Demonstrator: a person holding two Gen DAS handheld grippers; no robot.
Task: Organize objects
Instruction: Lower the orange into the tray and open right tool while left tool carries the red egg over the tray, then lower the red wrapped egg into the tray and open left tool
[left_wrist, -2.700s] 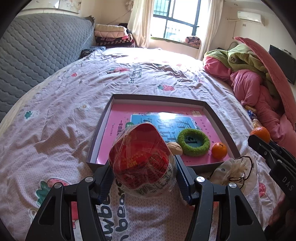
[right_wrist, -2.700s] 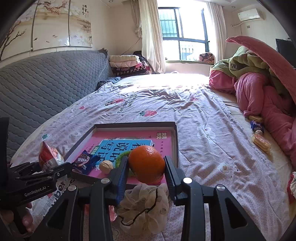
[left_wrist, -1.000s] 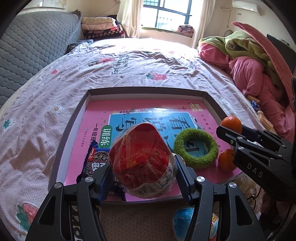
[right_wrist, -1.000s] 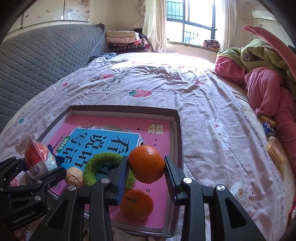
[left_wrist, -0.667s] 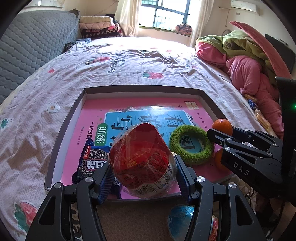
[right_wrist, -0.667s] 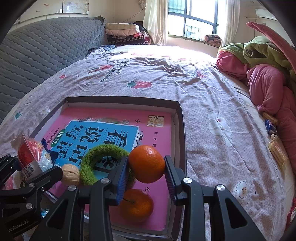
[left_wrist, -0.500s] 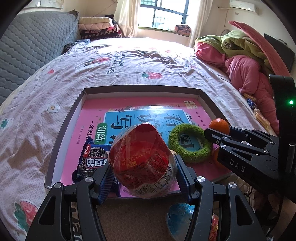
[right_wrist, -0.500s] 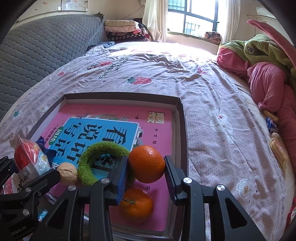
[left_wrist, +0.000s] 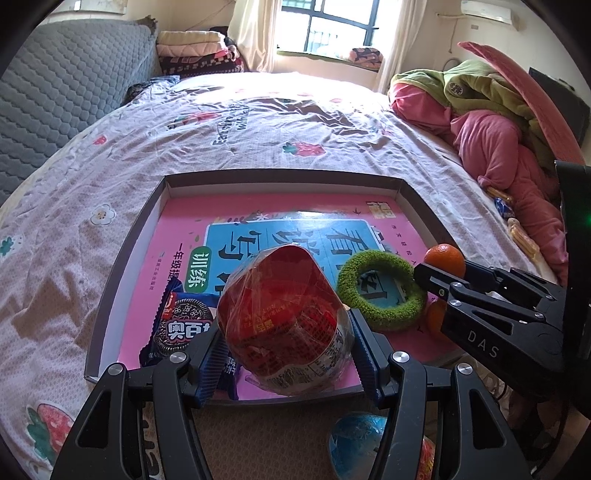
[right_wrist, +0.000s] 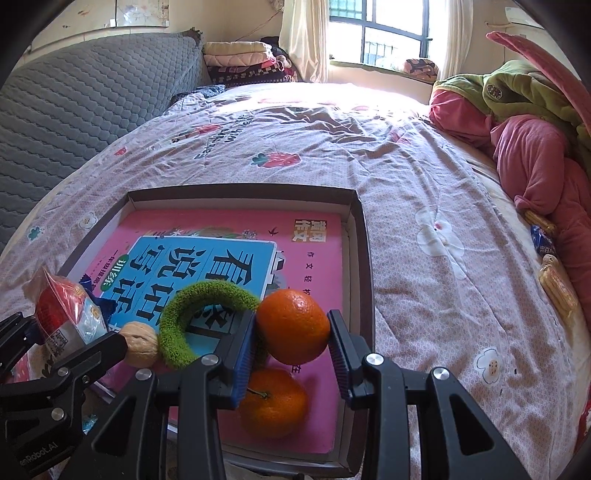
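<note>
While both grippers hover over the near edge of a shallow box lid (left_wrist: 125, 258) on a bed, each holds something to set down inside it. In the left gripper (left_wrist: 284, 350), the jaws are closed narrowly on a crinkly red snack bag (left_wrist: 284, 317), puffy and roundish with no clear long axis, held above the lid's near left part, beside a blue cookie packet (left_wrist: 181, 325). In the right gripper (right_wrist: 291, 350), the jaws pinch a round orange (right_wrist: 293, 325) directly above a second orange (right_wrist: 275, 402) lying in the lid's near right corner. Free pink floor lies farther in and to the right wall. A green fuzzy ring (right_wrist: 192, 317) and a walnut (right_wrist: 142, 343) sit between the two grippers, so each release probably needs a small shift away from them.
</note>
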